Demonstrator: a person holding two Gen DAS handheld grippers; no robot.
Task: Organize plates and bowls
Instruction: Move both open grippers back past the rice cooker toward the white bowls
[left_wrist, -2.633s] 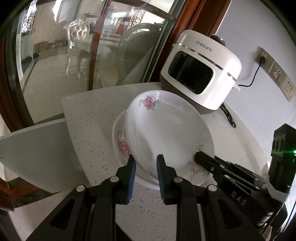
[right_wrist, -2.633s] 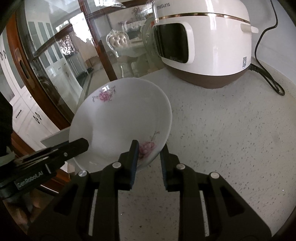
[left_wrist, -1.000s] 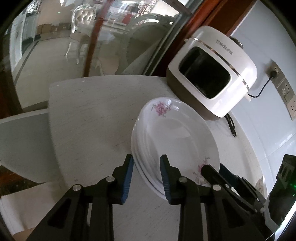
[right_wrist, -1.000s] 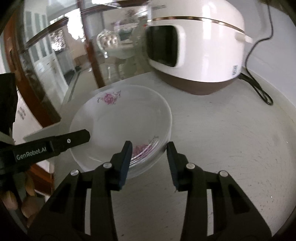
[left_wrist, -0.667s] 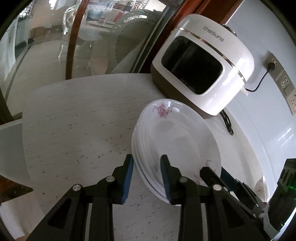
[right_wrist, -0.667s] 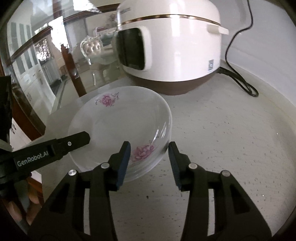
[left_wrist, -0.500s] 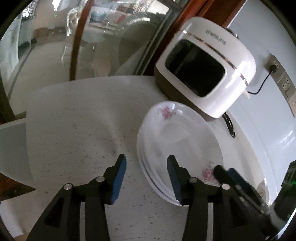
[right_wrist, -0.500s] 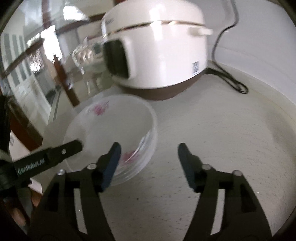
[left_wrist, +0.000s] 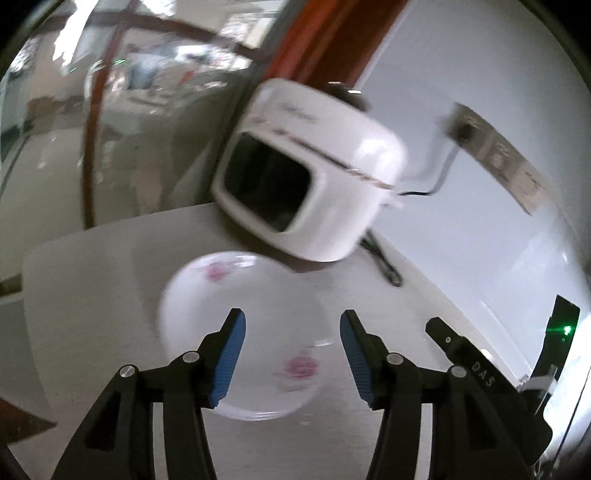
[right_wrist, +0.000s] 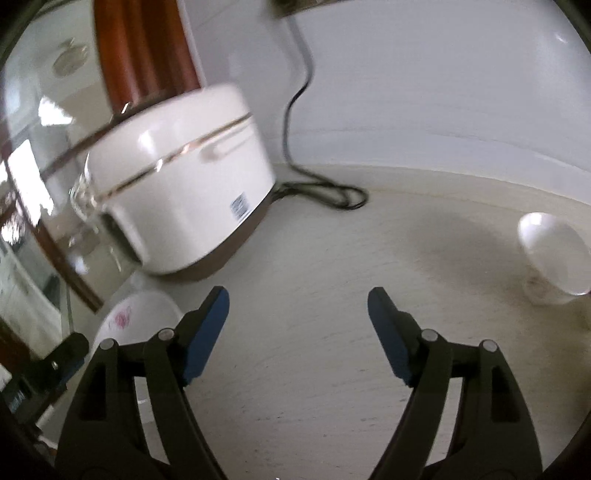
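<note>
Plates (left_wrist: 243, 332) sit stacked on the table (right_wrist: 314, 295) near its edge; both grippers (left_wrist: 291, 354) (right_wrist: 297, 332) hover with jaws spread. A bowl (right_wrist: 554, 254) waits far right; a careless swing could knock it.

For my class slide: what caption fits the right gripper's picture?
Open right gripper above the counter, between a white cooker and a bowl.
</note>
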